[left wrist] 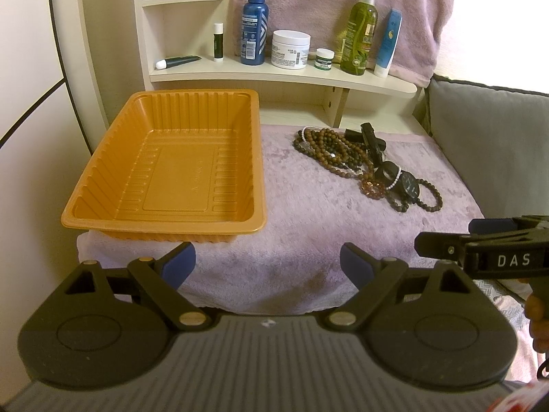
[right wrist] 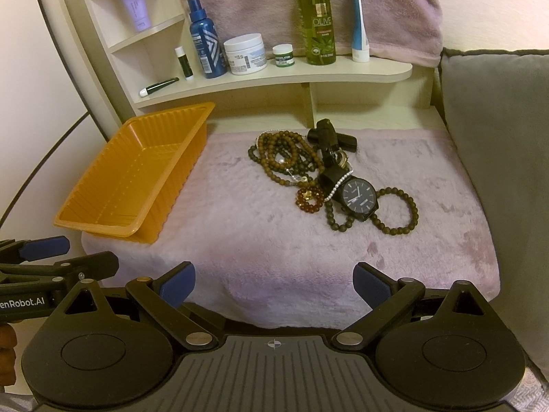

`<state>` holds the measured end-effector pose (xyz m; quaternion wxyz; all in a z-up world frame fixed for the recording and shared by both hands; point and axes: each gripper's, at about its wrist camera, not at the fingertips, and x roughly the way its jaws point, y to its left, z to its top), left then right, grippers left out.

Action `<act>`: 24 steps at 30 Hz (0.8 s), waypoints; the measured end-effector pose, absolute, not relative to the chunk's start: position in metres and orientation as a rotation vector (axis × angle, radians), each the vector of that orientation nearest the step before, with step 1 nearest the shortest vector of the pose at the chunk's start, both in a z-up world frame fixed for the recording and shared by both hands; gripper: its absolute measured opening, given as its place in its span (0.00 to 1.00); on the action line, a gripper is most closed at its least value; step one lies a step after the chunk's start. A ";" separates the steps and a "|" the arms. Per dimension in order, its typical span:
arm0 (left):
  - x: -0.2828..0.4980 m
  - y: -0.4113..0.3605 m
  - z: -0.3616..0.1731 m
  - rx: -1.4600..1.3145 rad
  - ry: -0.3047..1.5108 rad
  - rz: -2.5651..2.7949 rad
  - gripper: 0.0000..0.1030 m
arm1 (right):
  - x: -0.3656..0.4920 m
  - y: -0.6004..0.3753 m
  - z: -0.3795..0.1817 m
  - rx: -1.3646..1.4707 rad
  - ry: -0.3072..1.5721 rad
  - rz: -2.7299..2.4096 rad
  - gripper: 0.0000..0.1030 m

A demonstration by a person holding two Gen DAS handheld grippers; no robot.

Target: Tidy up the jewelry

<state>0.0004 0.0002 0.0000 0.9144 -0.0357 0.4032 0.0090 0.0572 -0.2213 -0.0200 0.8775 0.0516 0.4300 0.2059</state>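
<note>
Bare towel-covered worktop (right wrist: 240, 240) lay open in front of the jewelry pile (right wrist: 329, 178), between it and the orange tray (right wrist: 130, 178). Just behind the pile, the shelf (right wrist: 274, 79) overhung; to its right a grey cushion (right wrist: 497, 158) walled the edge.

An empty orange ribbed plastic tray (left wrist: 164, 161) is sitting upright at the left of the pink plush cloth (right wrist: 274, 240). Well apart to its right, brown bead necklaces (right wrist: 284, 158), an amber bracelet (right wrist: 310, 199), a black wristwatch (right wrist: 358, 197) and a dark bead bracelet (right wrist: 398, 211) are lying tangled in a heap.
</note>
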 end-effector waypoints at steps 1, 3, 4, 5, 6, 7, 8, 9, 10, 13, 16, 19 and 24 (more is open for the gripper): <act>0.000 0.000 0.000 -0.074 0.830 0.019 0.88 | 0.057 -0.221 -0.020 0.107 0.897 0.430 0.96; 0.000 0.000 0.000 -0.074 0.830 0.019 0.88 | 0.057 -0.221 -0.020 0.108 0.896 0.429 0.96; 0.000 0.000 0.000 -0.074 0.830 0.018 0.88 | 0.058 -0.221 -0.020 0.108 0.897 0.429 0.96; 0.000 0.000 0.000 -0.073 0.830 0.018 0.88 | 0.058 -0.221 -0.021 0.107 0.897 0.430 0.96; 0.000 0.000 0.000 -0.074 0.830 0.018 0.88 | 0.058 -0.221 -0.020 0.108 0.897 0.430 0.96; 0.000 0.000 0.000 -0.074 0.830 0.018 0.88 | 0.058 -0.221 -0.021 0.107 0.896 0.429 0.96; 0.000 0.001 0.000 -0.074 0.830 0.018 0.88 | 0.058 -0.221 -0.020 0.108 0.896 0.430 0.96; 0.000 0.001 0.000 -0.074 0.830 0.018 0.88 | 0.058 -0.221 -0.020 0.108 0.896 0.430 0.96; 0.000 0.001 0.000 -0.074 0.830 0.018 0.88 | 0.058 -0.221 -0.020 0.107 0.896 0.429 0.96; 0.000 0.001 0.000 -0.075 0.830 0.018 0.88 | 0.058 -0.221 -0.020 0.108 0.896 0.429 0.96; 0.000 0.001 0.000 -0.077 0.831 0.019 0.88 | 0.058 -0.222 -0.020 0.108 0.896 0.430 0.96; 0.000 0.001 0.000 -0.077 0.830 0.019 0.88 | 0.057 -0.223 -0.021 0.108 0.895 0.430 0.96; 0.001 0.010 0.000 -0.094 0.825 0.033 0.88 | 0.059 -0.223 -0.021 0.123 0.879 0.429 0.96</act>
